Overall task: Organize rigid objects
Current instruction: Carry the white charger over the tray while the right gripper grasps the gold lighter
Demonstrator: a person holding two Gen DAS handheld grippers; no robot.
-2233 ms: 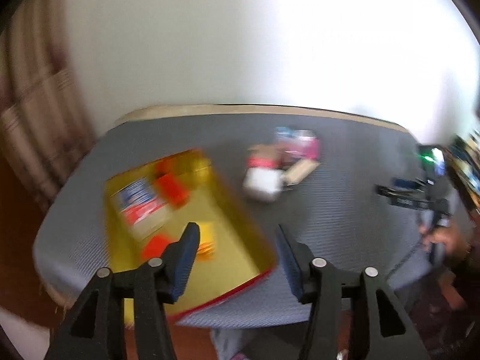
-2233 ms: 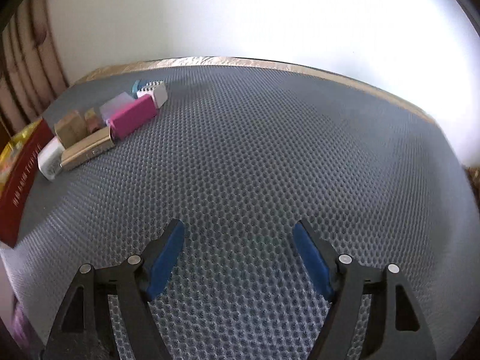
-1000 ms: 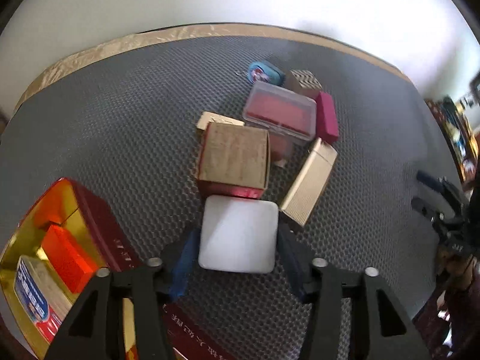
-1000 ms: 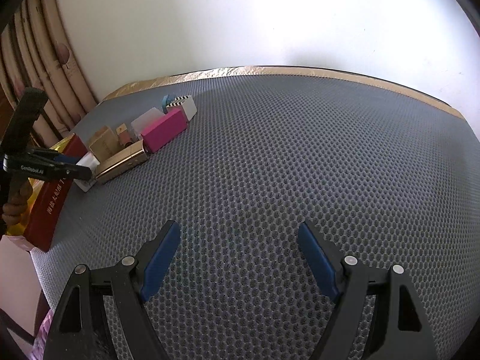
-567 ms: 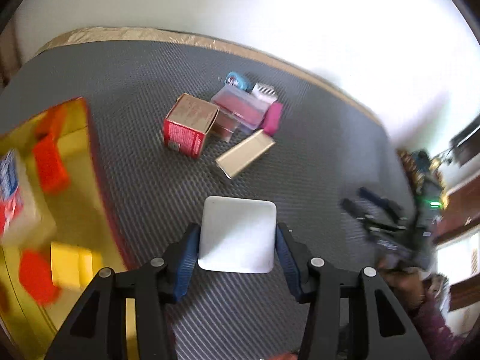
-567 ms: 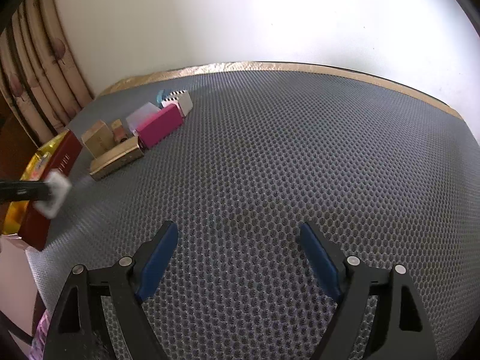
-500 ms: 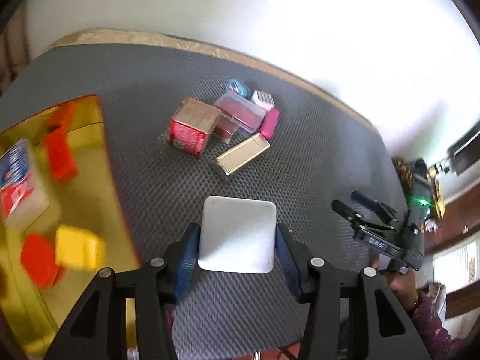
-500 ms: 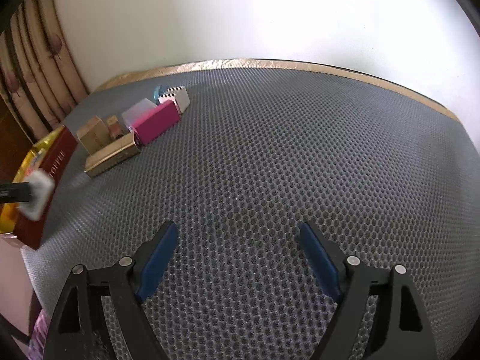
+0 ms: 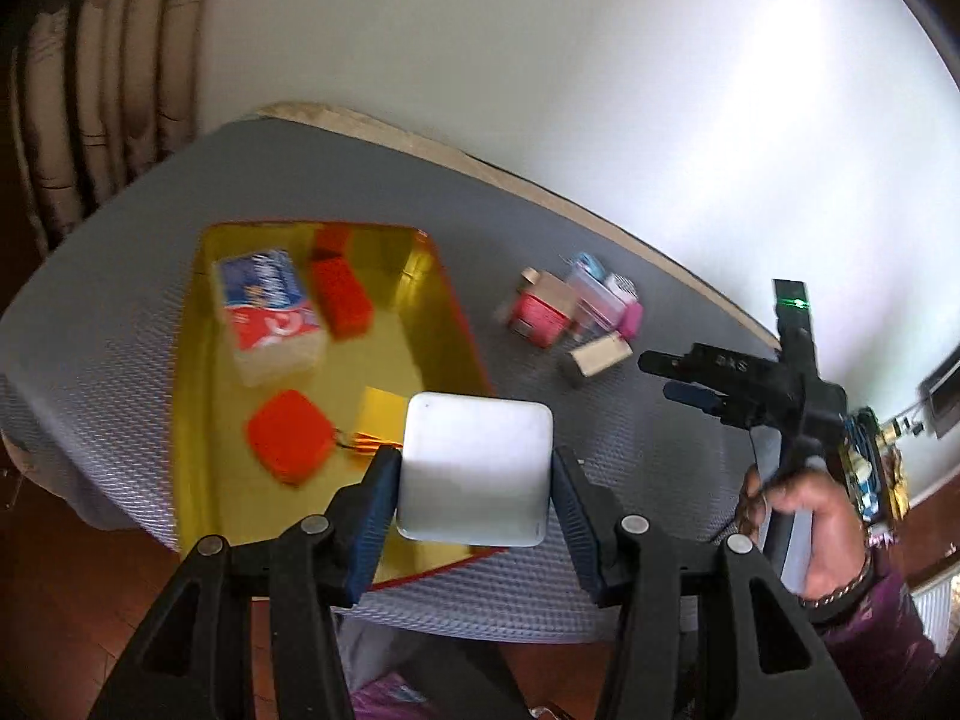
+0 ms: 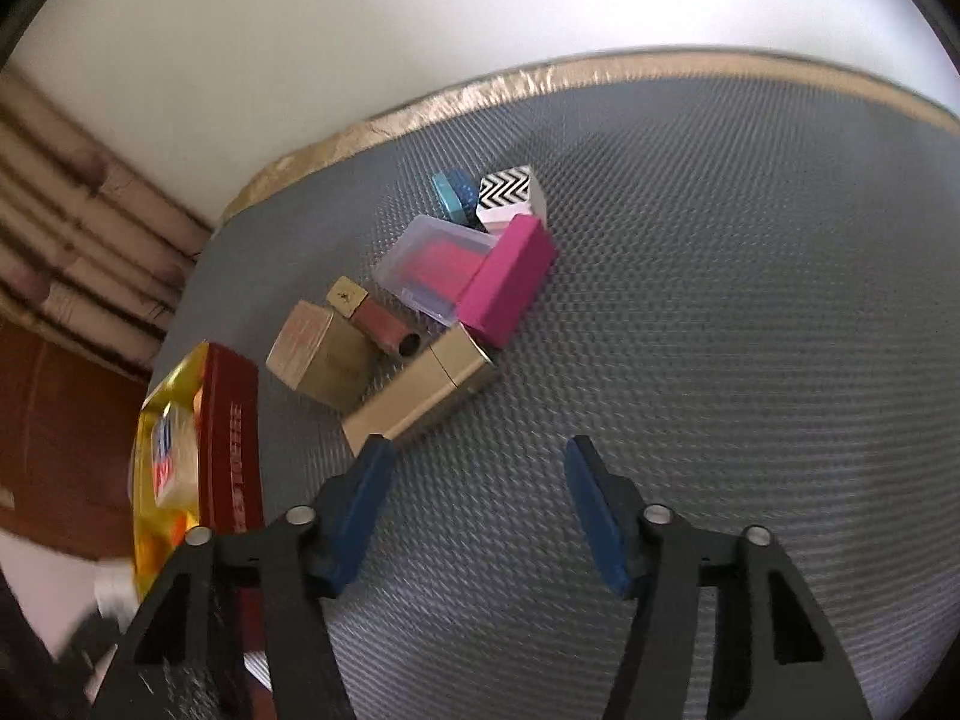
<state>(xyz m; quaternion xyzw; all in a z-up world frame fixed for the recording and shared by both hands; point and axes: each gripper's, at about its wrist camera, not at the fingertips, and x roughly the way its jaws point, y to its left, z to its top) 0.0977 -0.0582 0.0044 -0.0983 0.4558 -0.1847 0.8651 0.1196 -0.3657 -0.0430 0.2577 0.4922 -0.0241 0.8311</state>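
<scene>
White box (image 9: 474, 468) only left-wrist view

White square box (image 9: 474, 471), gold-lined red tray (image 9: 447, 306), orange case (image 9: 290, 444), magenta box (image 10: 507, 282), black-and-white zigzag box (image 10: 507, 192), gold box (image 10: 420, 399), grey honeycomb-patterned counter (image 10: 720, 300), blue-padded black tongs (image 10: 477, 501)

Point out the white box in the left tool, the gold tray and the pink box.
white box (image 9: 474, 471), left wrist view, middle of its top face.
gold tray (image 9: 198, 372), left wrist view, bare floor near its left wall.
pink box (image 10: 510, 279), right wrist view, middle of its top face.
</scene>
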